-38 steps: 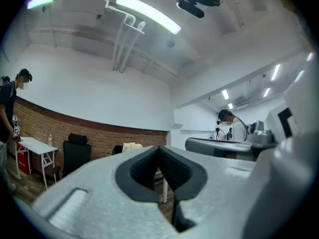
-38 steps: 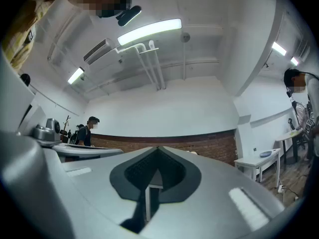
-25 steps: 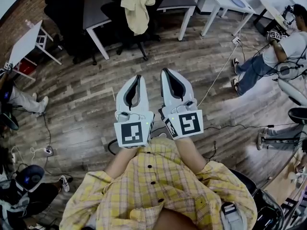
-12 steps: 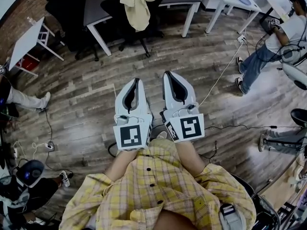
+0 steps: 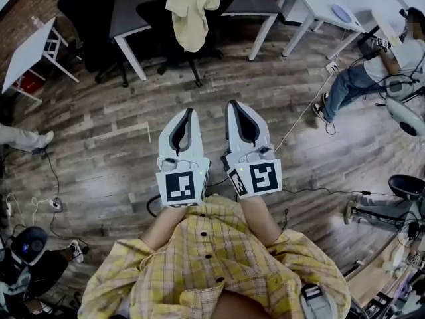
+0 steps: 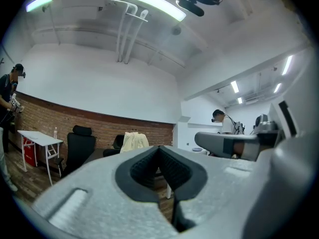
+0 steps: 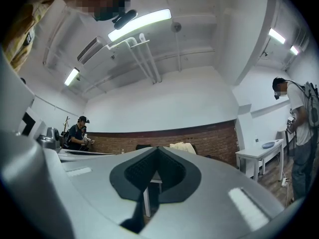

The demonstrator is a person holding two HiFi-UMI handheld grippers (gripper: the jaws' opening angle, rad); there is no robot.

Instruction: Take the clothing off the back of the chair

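The clothing [image 5: 192, 6], a pale yellow garment, hung draped over the back of a black office chair [image 5: 178, 45] at the far side of the room, its fabric falling down the backrest. That chair stood against a dark grey desk [image 5: 130, 15] with white legs, and a 2nd black chair [image 5: 85, 12] sat to the left of the desk, in front of the brick wall [image 6: 99, 127].

We held both tools well apart from the garment, side by side over the wooden floor [image 5: 113, 131], both aimed toward the chair. Our left gripper [image 5: 190, 112] was clenched, its dark pads pressed together with nothing between them. Our right gripper [image 5: 230, 104] was clenched too, and it also gripped nothing. In the left gripper view the garment showed small above the closed jaw tips, beyond them, and the same was true in the right gripper view.

Further out, a white table [image 5: 28, 52] stood at the left and another white table [image 5: 329, 2] at the upper right. A seated person [image 5: 372, 78] was at the right edge, and a thin cable [image 5: 304, 108] ran across the floor toward us.
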